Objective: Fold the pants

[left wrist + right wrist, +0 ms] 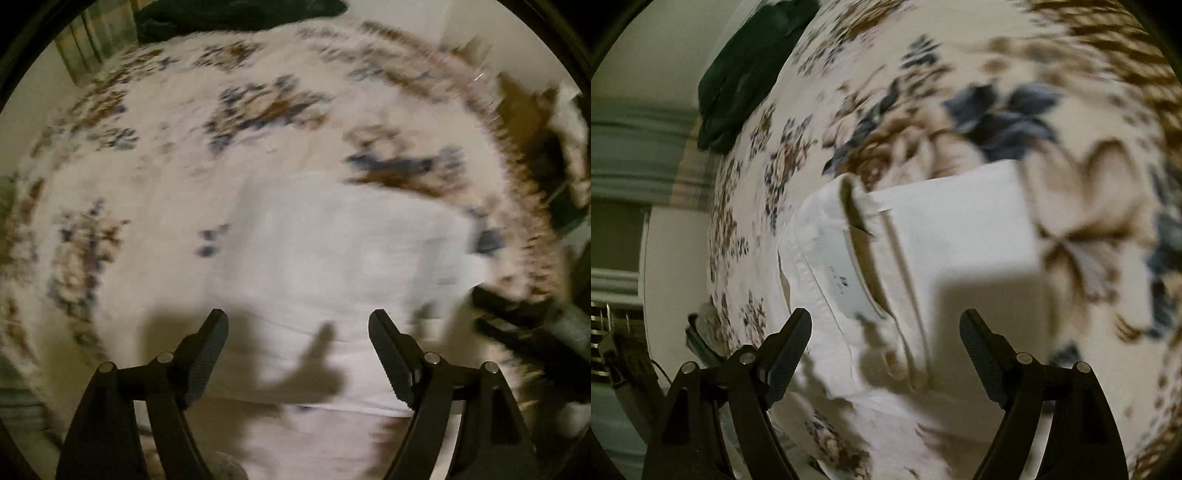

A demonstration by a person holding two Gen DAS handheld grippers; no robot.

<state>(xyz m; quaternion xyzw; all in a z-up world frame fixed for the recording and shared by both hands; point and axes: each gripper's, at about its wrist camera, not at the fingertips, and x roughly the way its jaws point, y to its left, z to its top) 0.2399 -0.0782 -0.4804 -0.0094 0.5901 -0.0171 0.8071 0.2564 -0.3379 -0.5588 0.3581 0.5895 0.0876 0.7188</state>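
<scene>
White pants [332, 251] lie folded into a compact rectangle on a floral bedspread [166, 147]. In the right wrist view the pants [960, 236] show the waistband and inner label toward the left. My left gripper [298, 319] is open and empty, hovering above the near edge of the pants. My right gripper [885, 319] is open and empty, above the waistband end. The right gripper's dark arm also shows in the left wrist view [517, 317] at the right edge. Both views are motion blurred.
A dark green garment [746, 74] lies at the far edge of the bed, also seen in the left wrist view [229, 14]. The bed's fringed edge [509, 147] curves at the right, with floor and furniture beyond.
</scene>
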